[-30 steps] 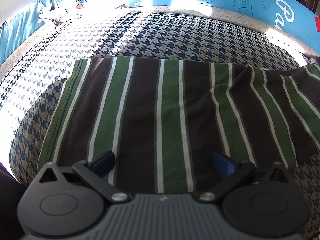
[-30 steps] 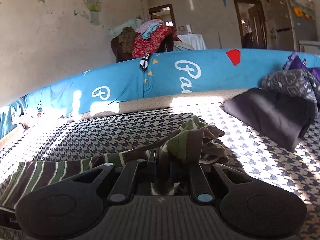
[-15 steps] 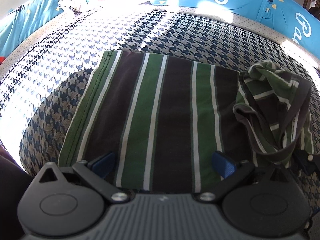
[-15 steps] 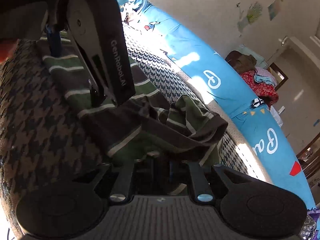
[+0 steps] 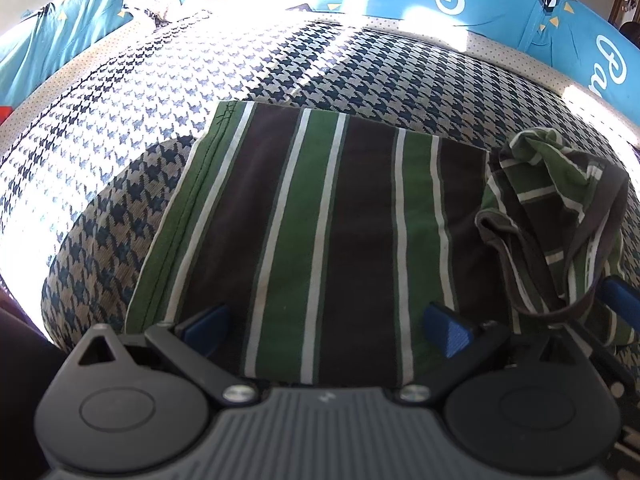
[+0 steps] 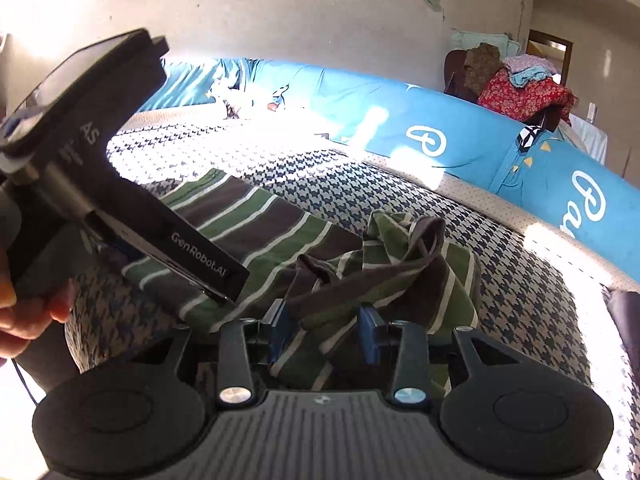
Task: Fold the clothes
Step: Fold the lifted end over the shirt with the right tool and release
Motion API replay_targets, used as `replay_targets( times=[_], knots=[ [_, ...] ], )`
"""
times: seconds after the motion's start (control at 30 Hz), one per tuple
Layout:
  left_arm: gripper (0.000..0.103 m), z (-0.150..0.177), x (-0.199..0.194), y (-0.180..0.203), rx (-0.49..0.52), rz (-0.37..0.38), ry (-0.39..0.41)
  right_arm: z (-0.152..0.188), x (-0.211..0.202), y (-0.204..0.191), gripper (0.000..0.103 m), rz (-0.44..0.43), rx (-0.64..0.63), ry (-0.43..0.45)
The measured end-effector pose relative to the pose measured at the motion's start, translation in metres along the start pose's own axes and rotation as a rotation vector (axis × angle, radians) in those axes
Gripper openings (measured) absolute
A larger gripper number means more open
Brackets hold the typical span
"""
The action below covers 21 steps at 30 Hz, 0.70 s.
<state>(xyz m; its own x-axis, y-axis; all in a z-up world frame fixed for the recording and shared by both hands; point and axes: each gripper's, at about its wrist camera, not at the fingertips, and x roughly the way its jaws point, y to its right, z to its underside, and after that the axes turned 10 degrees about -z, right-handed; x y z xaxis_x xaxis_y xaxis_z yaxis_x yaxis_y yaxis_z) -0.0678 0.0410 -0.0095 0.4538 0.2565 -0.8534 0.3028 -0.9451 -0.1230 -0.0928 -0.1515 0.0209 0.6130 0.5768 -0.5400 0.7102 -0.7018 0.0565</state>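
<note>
A green, brown and white striped garment (image 5: 332, 232) lies flat on the houndstooth bed cover (image 5: 160, 92). Its right end is bunched into a heap (image 5: 560, 208) lying on the flat part. My left gripper (image 5: 326, 326) is open over the garment's near edge, with the cloth lying under its fingers and not pinched. In the right wrist view the heap (image 6: 400, 264) sits in front of my right gripper (image 6: 325, 330). That gripper's jaws are opening, and a loose fold of the cloth still lies between the blue pads (image 6: 280, 330). The left gripper's body (image 6: 120, 184) stands close to the left.
A blue padded wall with white lettering (image 5: 440, 0) runs along the bed's far side. A pile of clothes on a chair (image 6: 520, 84) stands behind it. A dark garment (image 6: 628, 320) lies at the right edge. A person's hand (image 6: 24, 312) holds the left gripper.
The right gripper carried the garment's bunched end leftward onto the flat part, rolled back level, and its jaws parted from shut. The left gripper shifted slightly and stayed open.
</note>
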Motion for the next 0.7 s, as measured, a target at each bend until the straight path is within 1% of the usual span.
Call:
replay_targets(
  times=[0.1,0.2,0.27,0.37,0.6,0.63,0.67,0.7],
  knots=[
    [0.103,0.000,0.001,0.000,0.006,-0.001,0.006,-0.008,-0.006,0.007,0.045,0.005,0.080,0.047],
    [0.103,0.002,0.001,-0.001,0.020,-0.004,0.017,-0.014,-0.007,0.011,0.045,0.047,0.123,0.075],
    [0.103,0.002,0.001,-0.001,0.027,-0.006,0.028,-0.016,-0.004,0.015,0.045,0.091,0.150,0.075],
    [0.103,0.001,0.001,-0.004,0.019,-0.008,0.044,-0.020,0.001,0.023,0.045,0.117,0.207,0.069],
    [0.103,0.001,0.003,-0.020,-0.004,0.017,0.076,-0.019,0.023,0.030,0.045,0.192,0.245,0.057],
    [0.103,0.001,0.003,-0.022,-0.005,0.021,0.082,-0.019,0.026,0.031,0.041,0.198,0.256,0.054],
    [0.103,0.001,0.003,-0.024,-0.005,0.026,0.089,-0.019,0.029,0.032,0.026,0.202,0.267,0.053],
    [0.103,0.001,0.003,-0.026,-0.008,0.029,0.096,-0.019,0.030,0.032,0.017,0.192,0.282,0.056]
  ],
)
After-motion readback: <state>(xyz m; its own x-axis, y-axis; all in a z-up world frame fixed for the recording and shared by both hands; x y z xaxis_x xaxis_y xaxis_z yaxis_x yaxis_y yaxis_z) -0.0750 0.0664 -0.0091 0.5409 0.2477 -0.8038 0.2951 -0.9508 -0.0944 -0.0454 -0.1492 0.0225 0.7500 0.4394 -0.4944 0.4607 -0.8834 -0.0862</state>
